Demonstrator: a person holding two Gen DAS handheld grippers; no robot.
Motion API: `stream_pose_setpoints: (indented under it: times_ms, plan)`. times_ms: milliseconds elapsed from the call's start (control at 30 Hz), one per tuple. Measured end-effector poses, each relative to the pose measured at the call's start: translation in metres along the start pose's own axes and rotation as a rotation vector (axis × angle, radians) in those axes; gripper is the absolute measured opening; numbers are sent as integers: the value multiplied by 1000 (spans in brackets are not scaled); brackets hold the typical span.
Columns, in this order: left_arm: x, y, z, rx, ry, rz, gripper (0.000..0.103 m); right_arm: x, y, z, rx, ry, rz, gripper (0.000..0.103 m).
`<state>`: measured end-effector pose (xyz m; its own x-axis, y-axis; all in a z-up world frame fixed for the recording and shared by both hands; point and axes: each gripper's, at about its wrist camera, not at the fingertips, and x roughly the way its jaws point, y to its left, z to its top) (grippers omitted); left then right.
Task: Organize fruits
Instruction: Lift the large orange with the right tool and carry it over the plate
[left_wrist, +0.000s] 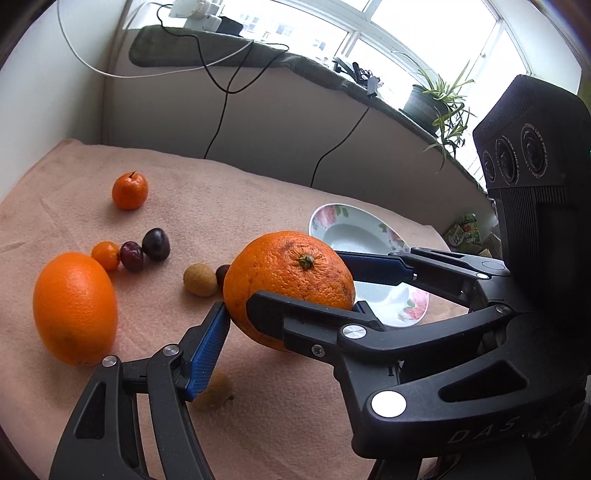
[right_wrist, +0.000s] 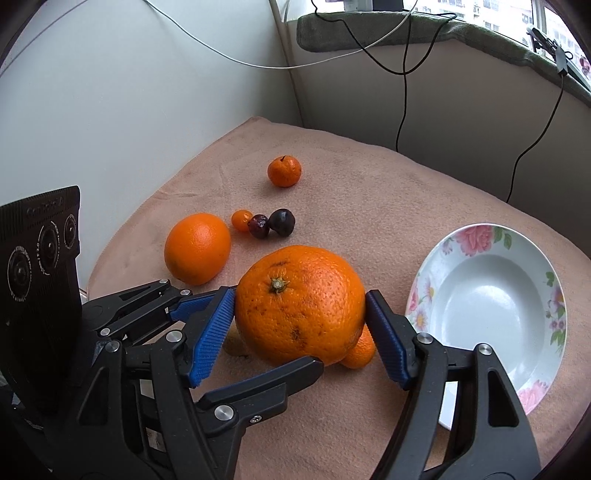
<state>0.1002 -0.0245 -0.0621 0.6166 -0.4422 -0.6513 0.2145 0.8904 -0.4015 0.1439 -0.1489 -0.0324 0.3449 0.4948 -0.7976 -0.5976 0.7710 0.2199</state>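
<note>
Left fingers (left_wrist: 207, 347) and right fingers (right_wrist: 388, 339) are both clamped crosswise on the big orange (left_wrist: 288, 273), which is held just above the pink cloth (right_wrist: 332, 424). A small orange fruit (right_wrist: 360, 350) sits under it. The flowered plate (right_wrist: 491, 236) is near on the right, at the cloth edge. A smooth orange (right_wrist: 197, 247), dark plums (right_wrist: 273, 223) and a mandarin (right_wrist: 284, 170) lie to the left and behind. The cloth in front is bare.
</note>
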Motion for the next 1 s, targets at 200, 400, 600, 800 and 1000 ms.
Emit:
stream_pose_setpoints:
  times_ms: [200, 400, 600, 800, 1000]
  plan:
    - [13, -22, 9, 43, 10, -30, 68, -14, -22, -6, 38, -24, -29, 75]
    - [30, -49, 17, 84, 23, -65, 68, -29, -52, -10, 86, -46, -56, 75]
    - [50, -68, 28, 122, 32, -83, 68, -39, -84, -12, 130, -73, -70, 75]
    - [73, -80, 40, 158, 47, -76, 68, -36, -119, -9, 164, -98, -70, 75]
    - [100, -85, 49, 177, 76, -50, 68, -24, -154, -5, 189, -100, -47, 75]
